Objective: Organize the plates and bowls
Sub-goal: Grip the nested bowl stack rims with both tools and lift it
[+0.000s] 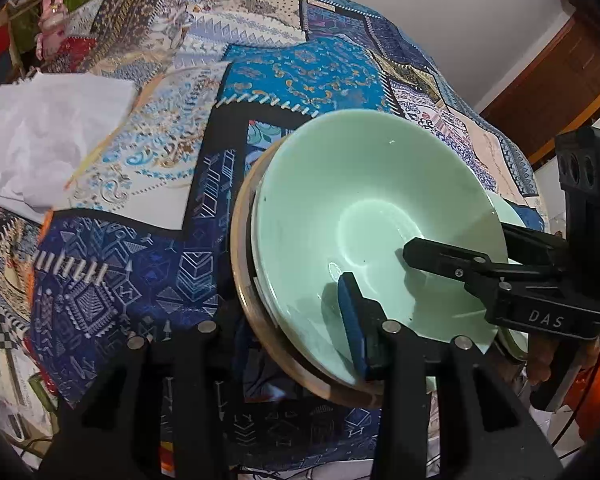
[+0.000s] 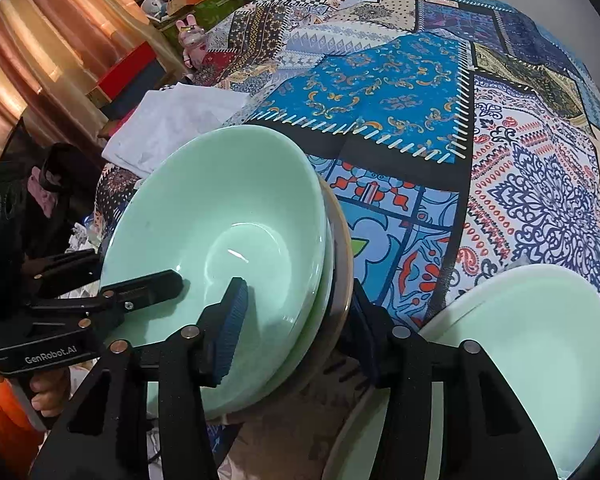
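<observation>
A stack of pale green bowls (image 1: 364, 184) with a brown-rimmed dish (image 1: 240, 248) under it is held tilted above the patterned cloth. It also shows in the right wrist view (image 2: 220, 200). My left gripper (image 1: 300, 320) is shut on the stack's near rim, one blue pad inside the top bowl. My right gripper (image 2: 296, 320) is shut on the opposite rim, one pad inside; it shows in the left wrist view (image 1: 452, 256). The left gripper shows in the right wrist view (image 2: 156, 284). More pale green plates (image 2: 540, 340) lie at lower right.
A patchwork tablecloth (image 2: 400, 92) covers the table. A white crumpled paper (image 1: 48, 140) lies at its left side. Boxes and a pink bunny figure (image 2: 190, 36) stand beyond the far left edge, by a curtain.
</observation>
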Available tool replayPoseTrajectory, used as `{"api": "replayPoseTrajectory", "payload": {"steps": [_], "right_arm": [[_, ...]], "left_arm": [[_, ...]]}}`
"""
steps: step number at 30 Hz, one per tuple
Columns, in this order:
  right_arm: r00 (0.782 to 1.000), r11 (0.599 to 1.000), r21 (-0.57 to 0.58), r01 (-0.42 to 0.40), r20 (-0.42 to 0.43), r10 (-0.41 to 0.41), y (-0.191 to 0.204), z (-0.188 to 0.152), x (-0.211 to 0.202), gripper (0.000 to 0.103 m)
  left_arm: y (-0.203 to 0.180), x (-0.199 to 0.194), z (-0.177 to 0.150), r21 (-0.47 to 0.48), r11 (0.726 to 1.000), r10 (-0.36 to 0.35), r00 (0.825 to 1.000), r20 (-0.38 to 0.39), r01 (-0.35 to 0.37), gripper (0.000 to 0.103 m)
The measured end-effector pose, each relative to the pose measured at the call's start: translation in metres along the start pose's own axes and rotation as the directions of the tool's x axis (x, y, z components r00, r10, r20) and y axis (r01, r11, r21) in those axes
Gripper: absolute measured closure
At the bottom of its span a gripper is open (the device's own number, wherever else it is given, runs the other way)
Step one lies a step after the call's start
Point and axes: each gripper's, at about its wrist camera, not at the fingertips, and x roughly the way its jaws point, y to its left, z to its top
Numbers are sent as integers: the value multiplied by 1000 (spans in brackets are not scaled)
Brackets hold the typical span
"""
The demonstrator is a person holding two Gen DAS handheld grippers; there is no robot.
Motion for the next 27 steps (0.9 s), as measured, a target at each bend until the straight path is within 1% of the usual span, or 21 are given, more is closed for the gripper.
{"api": "replayPoseTrajectory", "payload": {"steps": [2, 7, 10, 15, 18, 23, 27], "right_arm": [[1000, 1000, 5, -5, -4, 5, 0, 1, 1, 62], [1000, 1000, 11, -4, 9, 4, -1, 0, 0, 63], [1000, 1000, 24, 0, 14, 0, -2, 0, -1, 65], [1000, 997, 77, -21, 23, 19, -9, -1, -4, 71], [999, 996, 89, -23, 28, 21, -9, 0, -5, 71], [999, 995, 97, -32, 40, 28, -8, 0, -10, 71], [998, 995, 95, -39, 52, 34, -7, 1, -15, 71]], "left_arm": [[0, 3, 0, -6, 1000, -4, 1000, -7, 4, 63], [-1, 2, -2, -9, 1000, 2, 1000, 5, -2, 64], [-3, 1, -1, -16, 1000, 17, 1000, 4, -17, 65], [-7, 0, 0, -26, 999, 48, 999, 10, -48, 65], [-9, -1, 1, -30, 998, 64, 998, 10, -64, 65], [-8, -4, 3, -50, 997, 65, 998, 7, -65, 65], [-13, -12, 3, -38, 996, 87, 996, 34, -86, 65]]}}
